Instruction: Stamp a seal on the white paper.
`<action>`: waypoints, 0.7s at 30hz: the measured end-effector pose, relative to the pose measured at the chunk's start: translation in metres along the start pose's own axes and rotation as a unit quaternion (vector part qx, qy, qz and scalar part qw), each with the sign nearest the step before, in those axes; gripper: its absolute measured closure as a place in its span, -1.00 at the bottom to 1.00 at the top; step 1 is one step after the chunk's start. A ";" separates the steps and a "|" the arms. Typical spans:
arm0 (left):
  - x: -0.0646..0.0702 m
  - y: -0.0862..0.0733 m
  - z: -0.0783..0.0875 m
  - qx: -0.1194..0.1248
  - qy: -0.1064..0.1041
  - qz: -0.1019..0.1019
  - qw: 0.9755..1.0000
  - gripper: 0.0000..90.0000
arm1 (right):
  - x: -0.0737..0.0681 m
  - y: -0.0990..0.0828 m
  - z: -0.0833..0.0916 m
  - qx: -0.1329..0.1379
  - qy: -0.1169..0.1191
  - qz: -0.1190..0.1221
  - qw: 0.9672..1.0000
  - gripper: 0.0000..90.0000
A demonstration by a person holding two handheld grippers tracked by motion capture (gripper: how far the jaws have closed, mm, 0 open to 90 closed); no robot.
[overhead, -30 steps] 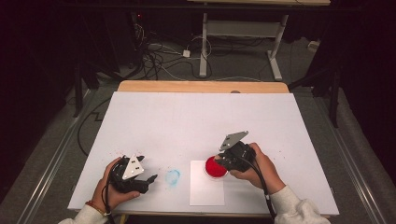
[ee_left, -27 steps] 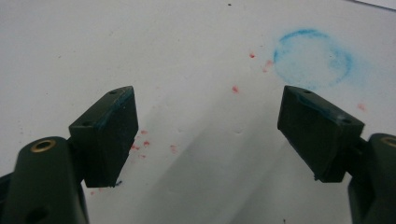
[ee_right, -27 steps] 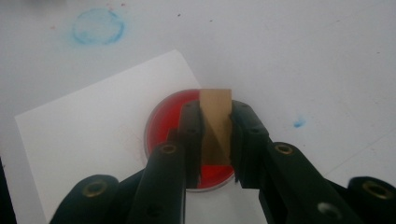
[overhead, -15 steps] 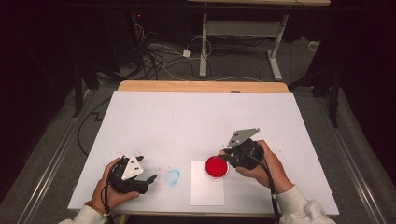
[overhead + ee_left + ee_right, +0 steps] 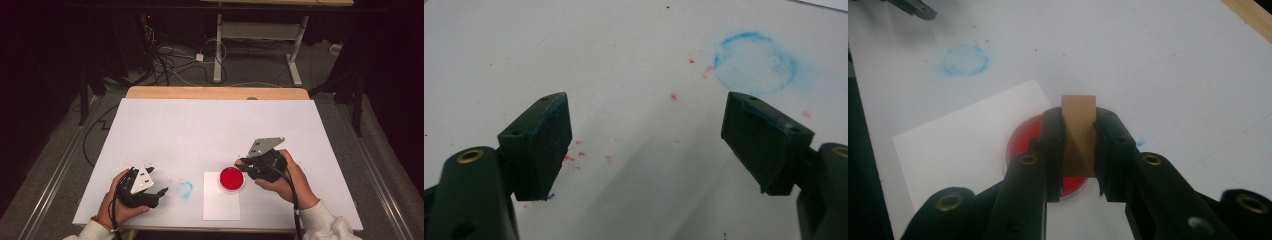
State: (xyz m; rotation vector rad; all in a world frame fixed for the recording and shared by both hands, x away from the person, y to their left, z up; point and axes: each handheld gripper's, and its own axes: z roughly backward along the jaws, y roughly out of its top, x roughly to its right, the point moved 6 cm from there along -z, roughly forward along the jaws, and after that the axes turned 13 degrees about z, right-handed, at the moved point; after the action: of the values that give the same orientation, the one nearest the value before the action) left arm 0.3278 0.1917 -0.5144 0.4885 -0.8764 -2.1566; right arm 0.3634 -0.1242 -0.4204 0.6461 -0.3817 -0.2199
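My right gripper [image 5: 1079, 125] is shut on a small tan wooden block [image 5: 1078, 112], which stands upright between the jaws. Just below and behind the block lies a round red disc [image 5: 1020, 142] on a white sheet of paper [image 5: 958, 145]. From the high view, the right gripper [image 5: 247, 167] hovers at the disc's [image 5: 231, 179] right edge, over the paper [image 5: 220, 205]. My left gripper [image 5: 156, 194] rests at the table's near left, open with nothing between its jaws. A blue ring-shaped smudge [image 5: 755, 62] marks the table just beyond the left gripper [image 5: 644, 105].
Red specks [image 5: 574, 155] dot the white tabletop [image 5: 210, 130] near the left gripper. A wooden strip [image 5: 215, 92] runs along the table's far edge. Cables and desk legs [image 5: 217, 50] lie on the floor beyond.
The right gripper has lifted and shifted to the right off the red disc, which now shows almost whole. The left gripper has stayed put.
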 end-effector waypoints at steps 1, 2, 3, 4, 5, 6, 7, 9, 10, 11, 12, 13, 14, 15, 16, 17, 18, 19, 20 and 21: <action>0.000 0.000 0.000 -0.002 0.000 0.000 1.000 -0.56 | -0.001 0.001 0.001 0.002 0.001 0.001 1.000 0.68; 0.000 0.000 0.000 -0.001 0.001 0.000 1.000 -0.56 | -0.002 0.002 0.002 0.004 0.003 0.003 1.000 0.68; 0.000 0.000 0.001 0.000 0.001 0.000 1.000 -0.56 | -0.003 0.002 0.003 0.004 0.003 0.005 1.000 0.68; 0.000 0.000 0.001 0.000 0.000 0.000 1.000 -0.56 | -0.004 0.003 0.003 0.006 0.003 0.005 1.000 0.68; 0.000 -0.001 0.002 0.000 0.001 0.000 1.000 -0.56 | -0.004 0.003 0.003 0.005 0.003 0.007 1.000 0.68; 0.001 0.000 0.002 0.001 0.001 0.000 1.000 -0.56 | -0.005 0.003 0.004 0.005 0.002 0.006 1.000 0.68; 0.001 0.000 0.002 0.003 0.000 -0.001 1.000 -0.56 | -0.006 0.004 0.003 0.006 0.003 0.006 1.000 0.68; 0.002 0.001 0.003 0.006 -0.002 -0.003 1.000 -0.56 | -0.008 0.004 0.003 0.006 0.007 0.009 1.000 0.68; 0.002 0.001 0.003 0.006 -0.002 -0.004 1.000 -0.56 | -0.009 0.004 0.003 0.006 0.007 0.010 1.000 0.68; 0.002 0.001 0.003 0.005 -0.001 -0.004 1.000 -0.56 | -0.010 0.005 0.003 0.006 0.008 0.012 1.000 0.68; 0.002 0.001 0.002 0.004 -0.001 -0.005 1.000 -0.56 | -0.012 0.005 0.003 0.006 0.009 0.012 1.000 0.68; 0.002 0.001 0.002 0.004 -0.001 -0.004 1.000 -0.56 | -0.013 0.006 0.003 0.006 0.009 0.014 1.000 0.68; 0.002 0.001 0.002 0.004 -0.001 -0.003 1.000 -0.56 | -0.014 0.006 0.002 0.005 0.011 0.014 1.000 0.68; 0.002 0.001 0.002 0.004 -0.001 -0.003 1.000 -0.56 | -0.015 0.006 0.002 0.006 0.011 0.014 1.000 0.68; 0.002 0.000 0.002 0.004 -0.001 -0.003 1.000 -0.56 | -0.016 0.006 0.002 0.006 0.012 0.016 1.000 0.68; 0.002 0.000 0.002 0.003 -0.001 -0.003 1.000 -0.56 | -0.017 0.007 0.001 0.005 0.013 0.015 1.000 0.68; 0.002 0.000 0.002 0.002 0.000 -0.003 1.000 -0.56 | -0.019 0.007 0.000 0.006 0.014 0.014 1.000 0.68; 0.002 0.000 0.002 0.002 0.000 -0.003 1.000 -0.56 | -0.020 0.007 -0.001 0.004 0.016 0.014 1.000 0.68; 0.002 0.000 0.002 0.002 -0.001 -0.002 1.000 -0.56 | -0.022 0.007 -0.002 0.003 0.018 0.017 1.000 0.68; 0.002 0.000 0.002 0.002 0.000 -0.002 1.000 -0.56 | -0.024 0.007 -0.003 0.002 0.019 0.019 1.000 0.68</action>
State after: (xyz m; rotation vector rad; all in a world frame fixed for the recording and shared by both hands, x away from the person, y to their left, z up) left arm 0.3253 0.1908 -0.5134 0.4916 -0.8806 -2.1598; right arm 0.3437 -0.1095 -0.4244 0.6444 -0.3585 -0.1701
